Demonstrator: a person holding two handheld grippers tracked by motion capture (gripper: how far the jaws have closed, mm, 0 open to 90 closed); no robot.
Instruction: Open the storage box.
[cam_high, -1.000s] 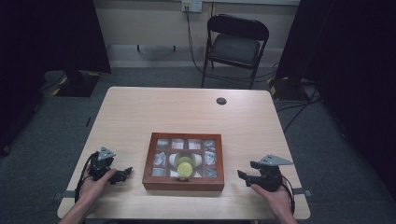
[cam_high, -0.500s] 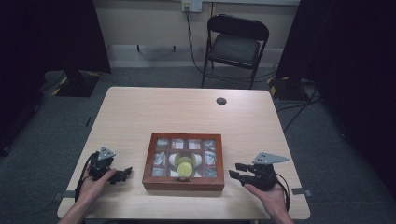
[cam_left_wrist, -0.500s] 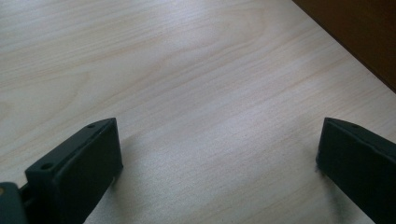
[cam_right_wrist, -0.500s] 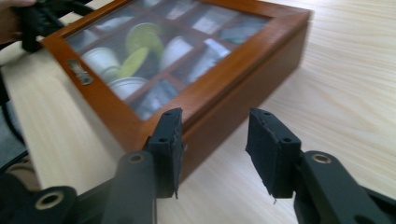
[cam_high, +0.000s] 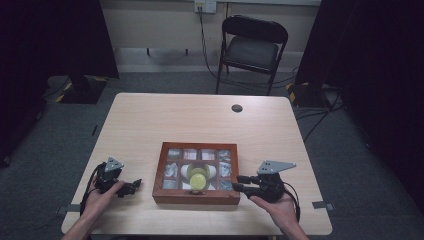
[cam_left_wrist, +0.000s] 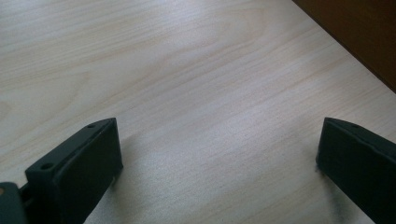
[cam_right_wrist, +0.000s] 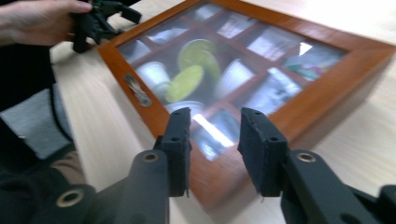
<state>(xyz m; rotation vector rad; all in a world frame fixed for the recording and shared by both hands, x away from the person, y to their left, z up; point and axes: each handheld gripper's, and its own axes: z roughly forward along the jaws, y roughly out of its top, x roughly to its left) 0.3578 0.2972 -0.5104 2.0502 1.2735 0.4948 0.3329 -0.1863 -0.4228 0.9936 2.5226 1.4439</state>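
The left tool (cam_high: 131, 186) rests on the tabletop (cam_high: 150, 125), jaws spread wide over bare wood. The right tool (cam_right_wrist: 215, 140), jaws narrowly parted and empty, hovers at the corner of the glass-lidded wooden box (cam_right_wrist: 327, 60), which lies between both tools.

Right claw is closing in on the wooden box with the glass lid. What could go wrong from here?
1. The right claw sits low at the box corner, jaws partly apart over the frame; pushing on might slide the whole box rather than lift the lid.
2. The small metal latch is on the front side, off the claw's line, so it may miss it.
3. The left claw is open beside the box, not touching, so nothing braces it.
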